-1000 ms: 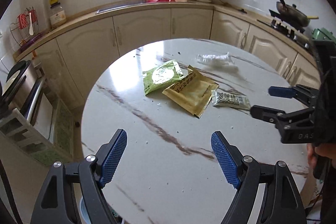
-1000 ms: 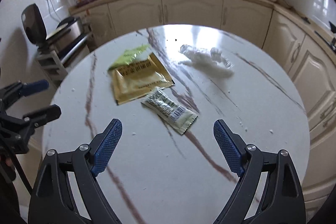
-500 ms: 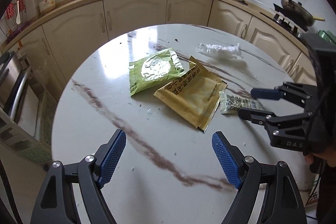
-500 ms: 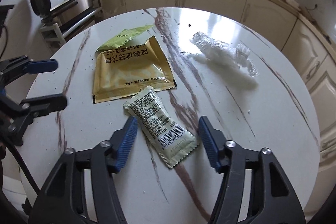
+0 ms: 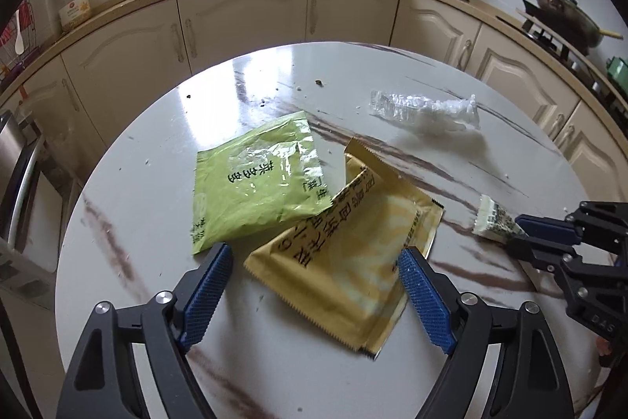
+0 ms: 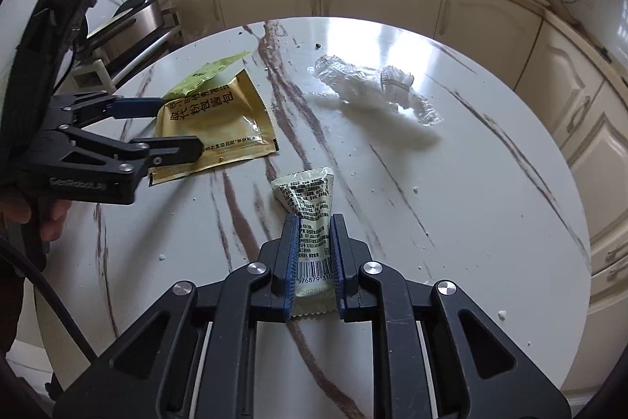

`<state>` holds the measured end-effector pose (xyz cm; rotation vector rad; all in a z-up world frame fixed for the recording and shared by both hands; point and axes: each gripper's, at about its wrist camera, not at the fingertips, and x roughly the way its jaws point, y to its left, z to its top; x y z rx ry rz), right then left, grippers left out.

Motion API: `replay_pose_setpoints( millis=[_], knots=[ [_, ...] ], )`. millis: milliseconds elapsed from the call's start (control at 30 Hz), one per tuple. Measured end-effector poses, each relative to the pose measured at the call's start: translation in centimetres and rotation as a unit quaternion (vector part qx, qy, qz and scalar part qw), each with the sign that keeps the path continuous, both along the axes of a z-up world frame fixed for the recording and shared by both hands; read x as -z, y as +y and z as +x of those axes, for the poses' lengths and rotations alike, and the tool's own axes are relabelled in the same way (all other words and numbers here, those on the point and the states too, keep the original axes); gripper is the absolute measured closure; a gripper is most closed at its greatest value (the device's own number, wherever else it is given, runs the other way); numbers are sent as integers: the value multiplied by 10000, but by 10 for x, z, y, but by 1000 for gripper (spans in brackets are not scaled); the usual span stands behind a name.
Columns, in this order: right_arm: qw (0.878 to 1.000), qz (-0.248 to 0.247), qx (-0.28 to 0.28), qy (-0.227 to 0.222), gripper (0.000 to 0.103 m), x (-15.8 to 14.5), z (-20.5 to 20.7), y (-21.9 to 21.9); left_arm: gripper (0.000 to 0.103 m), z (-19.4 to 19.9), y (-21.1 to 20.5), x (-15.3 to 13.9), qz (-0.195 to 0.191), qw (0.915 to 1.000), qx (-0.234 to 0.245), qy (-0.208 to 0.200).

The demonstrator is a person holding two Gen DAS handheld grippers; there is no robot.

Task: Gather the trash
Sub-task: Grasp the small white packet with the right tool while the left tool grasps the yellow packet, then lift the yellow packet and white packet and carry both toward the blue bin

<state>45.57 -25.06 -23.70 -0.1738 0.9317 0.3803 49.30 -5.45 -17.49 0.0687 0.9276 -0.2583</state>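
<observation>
On the round marble table (image 5: 149, 191) a yellow packet (image 5: 353, 242) lies partly over a green packet (image 5: 259, 183). My left gripper (image 5: 314, 252) hangs over the yellow packet's near end, its jaws opening wide to either side without touching it. In the right wrist view, the left gripper (image 6: 180, 124) is at the left, over the yellow packet (image 6: 216, 120). My right gripper (image 6: 314, 222) is shut on a small white printed sachet (image 6: 308, 191), pinching its middle on the tabletop. Crumpled clear plastic wrap (image 6: 365, 85) lies farther back.
Cream cabinets (image 5: 243, 22) curve around behind the table, with a sink and tap under the window. A pan (image 5: 565, 14) sits on the stove at right. A steel appliance (image 6: 129, 22) stands left of the table. A hand (image 6: 23, 207) holds the left gripper.
My right gripper closed from wide open onto the small sachet. My left gripper moved forward and down until it was over the yellow packet.
</observation>
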Motion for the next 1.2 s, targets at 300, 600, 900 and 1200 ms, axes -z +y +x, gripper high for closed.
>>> replay_pose_setpoints(
  millis=[300, 600, 900, 1200],
  knots=[
    [9997, 189, 138, 8, 87, 0, 8, -5, 25, 14, -25, 8, 159, 9992, 375, -53],
    [9992, 379, 129, 55, 87, 2, 2, 2, 61, -15, -40, 6, 5, 9960, 898, -23],
    [9973, 703, 83, 217, 87, 3, -12, 19, 92, -36, -54, 7, -311, 9936, 1081, 90],
    [9970, 722, 242, 166, 89, 3, -29, 21, 98, -54, -60, -3, -188, 9955, 892, -256]
  ],
)
